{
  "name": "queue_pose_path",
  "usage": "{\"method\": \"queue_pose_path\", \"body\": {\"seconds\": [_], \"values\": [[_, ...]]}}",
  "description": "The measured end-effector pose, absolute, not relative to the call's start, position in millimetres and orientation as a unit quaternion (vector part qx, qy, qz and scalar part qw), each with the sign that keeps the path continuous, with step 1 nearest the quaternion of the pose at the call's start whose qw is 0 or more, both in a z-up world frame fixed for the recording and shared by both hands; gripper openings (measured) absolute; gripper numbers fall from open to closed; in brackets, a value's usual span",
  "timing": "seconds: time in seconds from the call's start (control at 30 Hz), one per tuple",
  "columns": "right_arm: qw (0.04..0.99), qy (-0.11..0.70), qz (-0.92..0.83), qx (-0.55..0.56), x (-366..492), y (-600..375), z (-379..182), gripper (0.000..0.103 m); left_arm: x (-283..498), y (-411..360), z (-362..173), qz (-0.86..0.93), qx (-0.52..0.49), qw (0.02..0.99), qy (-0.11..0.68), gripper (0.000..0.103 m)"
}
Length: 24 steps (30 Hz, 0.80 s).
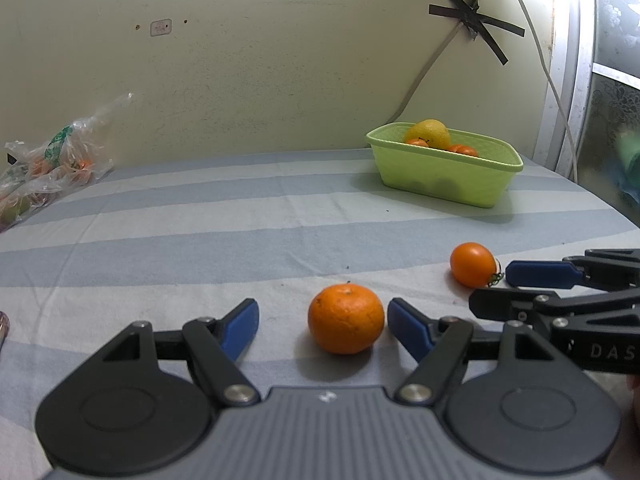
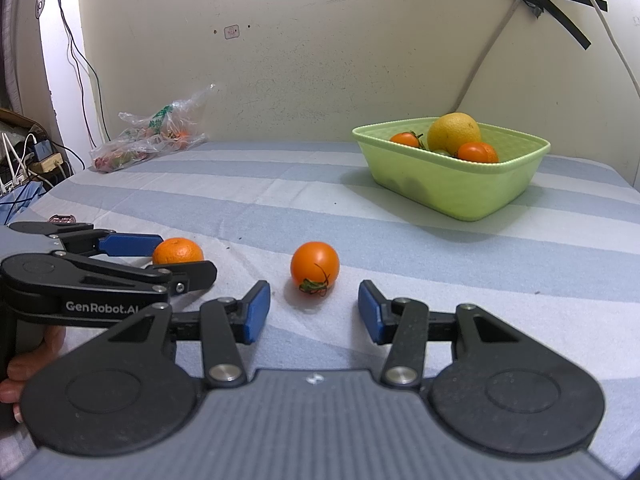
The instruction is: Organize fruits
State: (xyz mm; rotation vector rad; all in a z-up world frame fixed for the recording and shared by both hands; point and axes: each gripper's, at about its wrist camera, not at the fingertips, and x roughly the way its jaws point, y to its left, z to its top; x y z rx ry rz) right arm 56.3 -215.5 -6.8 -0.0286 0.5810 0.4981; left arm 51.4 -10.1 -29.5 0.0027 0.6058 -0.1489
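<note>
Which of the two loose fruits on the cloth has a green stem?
The smooth orange tomato, in front of the right gripper. The dimpled mandarin has none.

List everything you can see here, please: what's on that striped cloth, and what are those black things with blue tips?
Mandarin: one, orange, on the cloth between the left tongs' tips.
Tomato: one, orange with green stem, on the cloth ahead of the right tongs.
Basket: one, light green, far right of the cloth, holding a yellow citrus and orange fruits.
Plastic bag: one, clear, by the wall, far left.
Striped cloth: one, blue and white.
Left tongs: black, blue pads, open.
Right tongs: same, open.
</note>
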Motion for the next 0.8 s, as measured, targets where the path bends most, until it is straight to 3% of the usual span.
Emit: {"method": "queue_pose_path", "body": {"seconds": [0.8], "values": [[0.928,0.283,0.242,-0.013,55.5,-215.2,-7.0,0.051,52.4,-9.8,-29.7,-0.073,0.003,0.952,0.297,0.073]]}}
